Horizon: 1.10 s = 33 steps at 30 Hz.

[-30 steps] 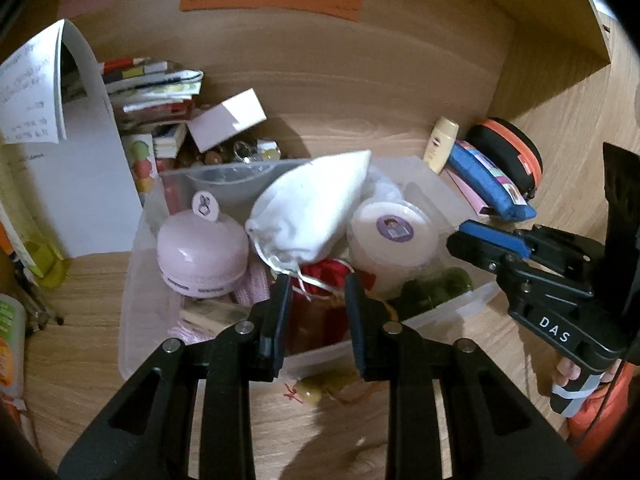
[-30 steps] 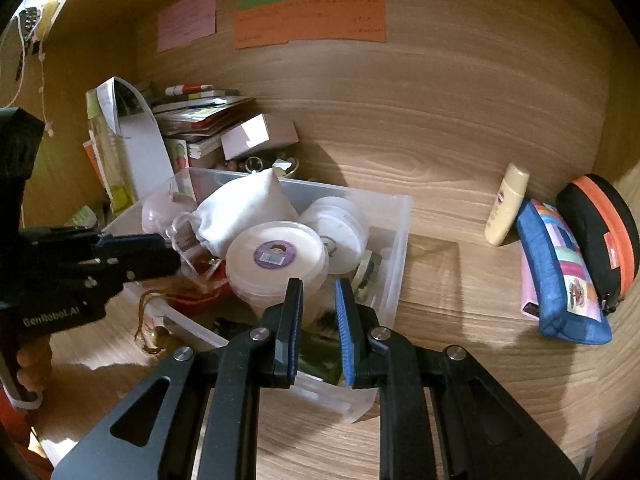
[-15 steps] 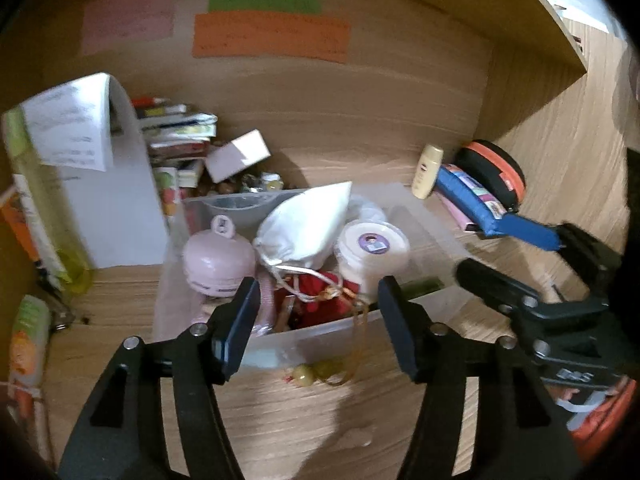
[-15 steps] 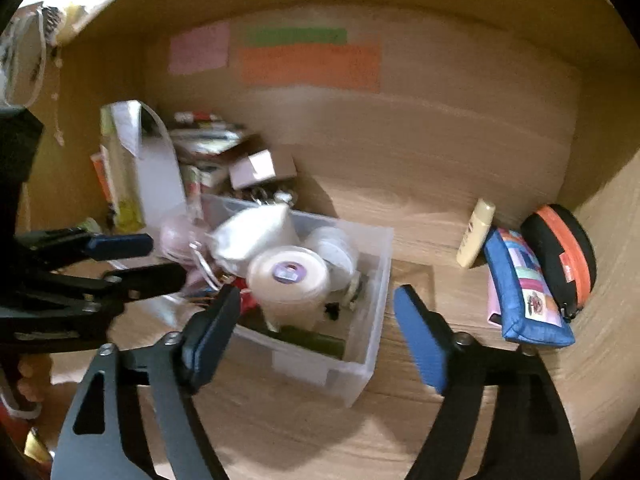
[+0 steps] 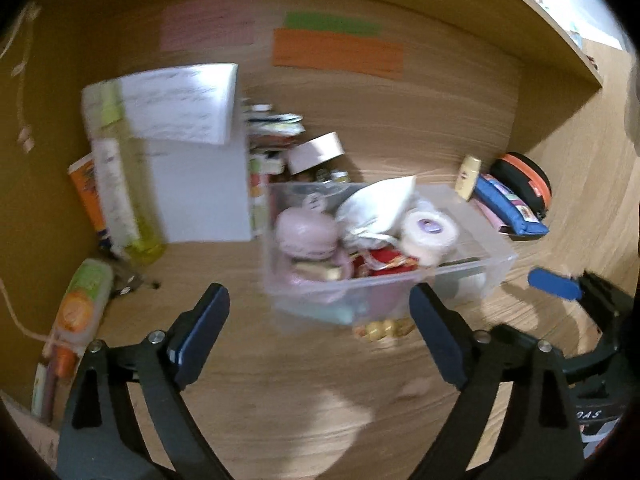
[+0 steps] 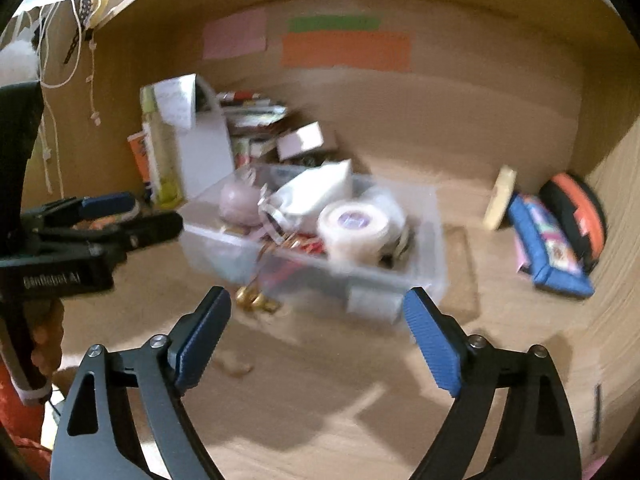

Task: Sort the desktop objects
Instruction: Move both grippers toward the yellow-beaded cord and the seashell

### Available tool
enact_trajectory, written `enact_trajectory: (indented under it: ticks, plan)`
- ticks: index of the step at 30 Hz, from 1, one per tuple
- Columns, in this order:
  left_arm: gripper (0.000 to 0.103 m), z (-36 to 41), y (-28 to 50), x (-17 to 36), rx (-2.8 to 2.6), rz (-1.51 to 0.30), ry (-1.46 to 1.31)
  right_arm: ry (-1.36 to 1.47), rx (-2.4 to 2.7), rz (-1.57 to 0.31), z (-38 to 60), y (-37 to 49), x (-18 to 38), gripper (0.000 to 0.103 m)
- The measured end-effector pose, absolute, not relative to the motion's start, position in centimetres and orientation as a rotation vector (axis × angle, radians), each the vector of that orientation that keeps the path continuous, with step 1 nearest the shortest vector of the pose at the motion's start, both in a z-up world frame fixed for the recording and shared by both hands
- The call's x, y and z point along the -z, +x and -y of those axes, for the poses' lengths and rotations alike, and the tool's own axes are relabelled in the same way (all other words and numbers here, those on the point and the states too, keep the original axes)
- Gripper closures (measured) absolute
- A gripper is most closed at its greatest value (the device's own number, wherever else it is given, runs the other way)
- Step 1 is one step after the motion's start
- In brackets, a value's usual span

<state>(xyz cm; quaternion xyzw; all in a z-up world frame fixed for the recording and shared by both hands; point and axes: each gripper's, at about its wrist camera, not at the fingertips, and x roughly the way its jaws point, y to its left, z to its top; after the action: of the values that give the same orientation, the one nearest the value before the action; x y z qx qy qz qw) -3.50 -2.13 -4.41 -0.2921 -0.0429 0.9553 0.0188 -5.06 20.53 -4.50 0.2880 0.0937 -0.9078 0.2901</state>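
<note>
A clear plastic bin [image 5: 472, 268] [image 6: 434, 240] stands on the wooden desk, filled with a pink round case [image 5: 306, 230], a white cloth pouch [image 5: 378, 204] [image 6: 316, 190], a white tape roll [image 5: 428, 230] [image 6: 358, 226] and red items. A gold trinket [image 5: 380, 328] [image 6: 254, 300] lies in front of the bin. My left gripper [image 5: 320, 340] is open and empty, back from the bin. My right gripper [image 6: 318, 340] is open and empty, also back from it. Both views are blurred.
At the left stand a white paper folder [image 5: 200, 184], a yellow bottle [image 5: 124, 196], stacked books [image 6: 252, 120] and a lying tube [image 5: 80, 304]. At the right are a cream bottle [image 5: 468, 176], a blue pencil case [image 6: 552, 248] and a black-orange pouch [image 6: 576, 208]. Sticky notes [image 6: 344, 50] hang on the back wall.
Both grippers have opened from shut to wide open and pulled back away from the bin. The bin now looks smaller and farther off in both views.
</note>
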Motion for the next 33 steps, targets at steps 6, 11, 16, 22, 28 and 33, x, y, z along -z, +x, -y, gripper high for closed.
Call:
enact_trajectory:
  ticks: [6, 11, 16, 22, 28, 33]
  plan:
    - [0.011, 5.8, -2.9, 6.7, -2.954, 0.294, -1.002, 0.867, 2.346, -0.280, -18.3, -3.5, 7.7, 0.018]
    - [0.011, 6.2, -2.7, 8.0, -2.929, 0.317, -1.051, 0.917, 2.263, -0.339, -15.8, -2.8, 9.8, 0.039]
    - [0.011, 5.6, -2.6, 8.1, -2.931, 0.286, -1.050, 0.982, 2.207, -0.376, -14.6, -3.5, 11.0, 0.057]
    - [0.011, 4.5, -3.6, 8.4, -2.909, 0.283, -1.092, 1.026, 2.093, -0.349, -14.7, -4.7, 11.5, 0.083]
    - [0.011, 1.9, -5.3, 8.9, -2.876, 0.243, -1.154, 1.029, 2.094, -0.247, -18.3, -5.6, 10.7, 0.087]
    - [0.011, -1.6, -7.0, 9.6, -2.840, 0.153, -1.208, 0.962, 2.157, -0.168, -22.2, -5.7, 8.8, 0.087]
